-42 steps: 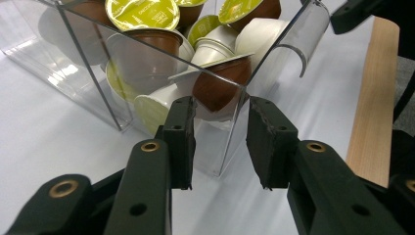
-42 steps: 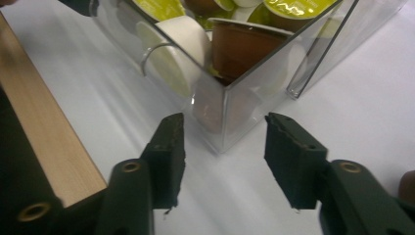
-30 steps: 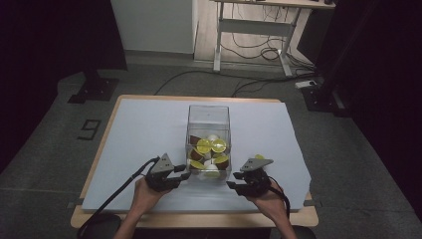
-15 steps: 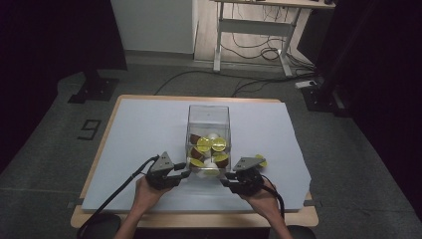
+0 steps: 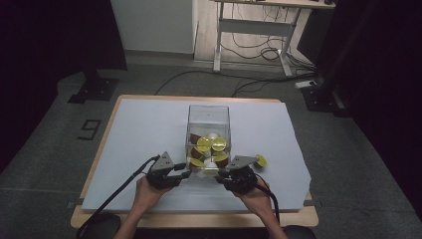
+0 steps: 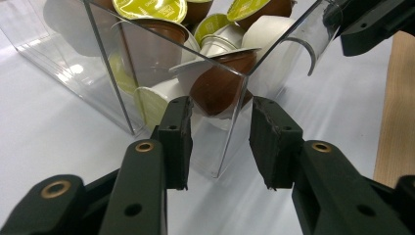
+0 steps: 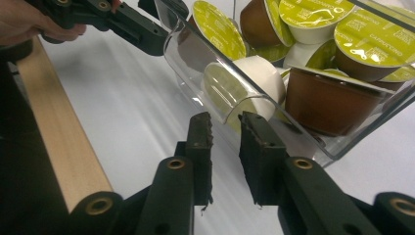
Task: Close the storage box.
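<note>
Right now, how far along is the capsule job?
Done: most capsules sit in the clear box. In hand: left tongs straddle its near corner, open; right tongs have just been closing by the front wall, gripping nothing. Left: a loose capsule lies outside on the sheet.

My tongs: two matching black grippers, bare forearms.
My left gripper [image 5: 185, 173] and right gripper [image 5: 219, 175] carry grey three-cornered top plates, black trailing cables, brass-ringed screw holes along the arms, and rough-edged black pads [image 6: 178, 142] at lower frame.
</note>
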